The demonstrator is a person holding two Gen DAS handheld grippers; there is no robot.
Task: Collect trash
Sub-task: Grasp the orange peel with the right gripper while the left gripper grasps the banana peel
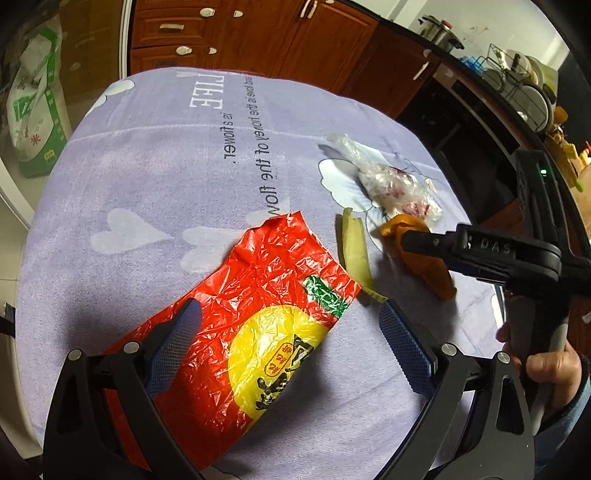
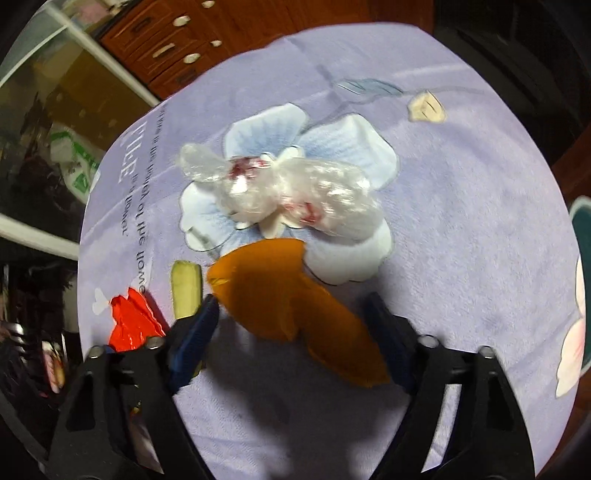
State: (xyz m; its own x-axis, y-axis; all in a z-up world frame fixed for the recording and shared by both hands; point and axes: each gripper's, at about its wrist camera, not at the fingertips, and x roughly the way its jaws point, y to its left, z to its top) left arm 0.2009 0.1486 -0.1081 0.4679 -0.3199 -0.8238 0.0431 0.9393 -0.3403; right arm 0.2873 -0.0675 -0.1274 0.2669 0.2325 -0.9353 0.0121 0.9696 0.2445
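Observation:
A crumpled red plastic bag [image 1: 258,295] with a yellow circle lies flat on the lilac flowered tablecloth [image 1: 147,177]. My left gripper [image 1: 290,306] hangs open just over it, one finger on each side, holding nothing. To the right lie a pale yellow-green peel strip [image 1: 354,254], an orange peel [image 1: 432,273] and a crumpled clear plastic wrapper [image 1: 395,184]. In the right wrist view my right gripper [image 2: 291,301] is down at the orange peel [image 2: 288,295]. The peel sits between its jaws with a gap at the right finger. The wrapper [image 2: 295,192] lies beyond, the strip [image 2: 186,291] and red bag [image 2: 133,325] to the left.
Brown wooden cabinets [image 1: 258,33] stand behind the table. A green and white sack [image 1: 33,110] sits on the floor at the left. A counter with a dish rack [image 1: 517,85] runs along the right. A person's hand [image 1: 550,365] grips the right tool's handle.

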